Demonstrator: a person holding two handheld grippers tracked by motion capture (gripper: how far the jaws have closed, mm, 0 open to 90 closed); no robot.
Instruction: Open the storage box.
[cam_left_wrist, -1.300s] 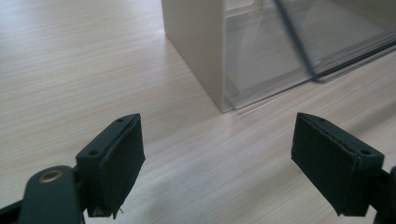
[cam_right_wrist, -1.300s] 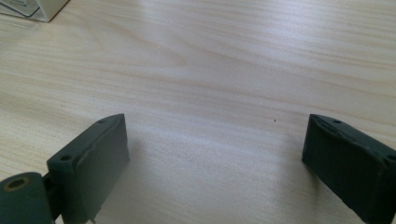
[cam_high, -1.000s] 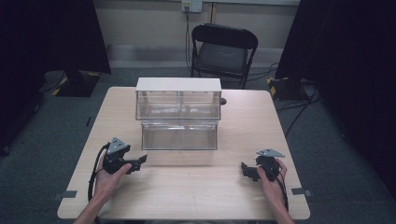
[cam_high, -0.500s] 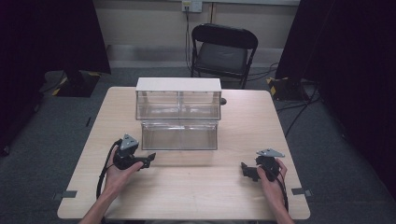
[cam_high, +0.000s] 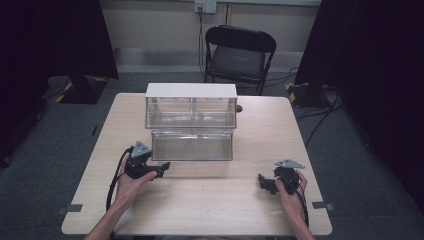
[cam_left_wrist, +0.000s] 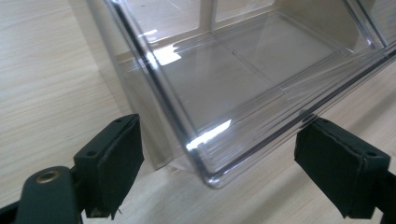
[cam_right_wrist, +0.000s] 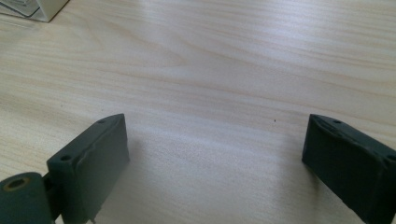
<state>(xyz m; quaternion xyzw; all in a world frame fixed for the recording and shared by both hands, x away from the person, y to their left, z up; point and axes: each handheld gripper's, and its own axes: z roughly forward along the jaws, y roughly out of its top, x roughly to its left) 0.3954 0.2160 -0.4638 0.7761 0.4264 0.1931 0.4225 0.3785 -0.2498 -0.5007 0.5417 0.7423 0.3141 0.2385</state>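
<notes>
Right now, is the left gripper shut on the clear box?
No, the left gripper is open: its jaws stand wide apart on either side of the clear box's near corner, without touching it.

clear bin (cam_left_wrist: 243, 79) cropped top/right, chair (cam_high: 240, 55) legs hidden

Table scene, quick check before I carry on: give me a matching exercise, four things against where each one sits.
Things:
1. left claw
2. right claw
3. clear drawer unit
4. black folding chair

Places:
A. on the floor beyond the table's far edge
B. open over bare tabletop, near the right edge
C. middle of the table, lower drawer pulled out
D. open at the drawer's front left corner

Pairs: 1-D, 2-B, 3-C, 4-A
</notes>
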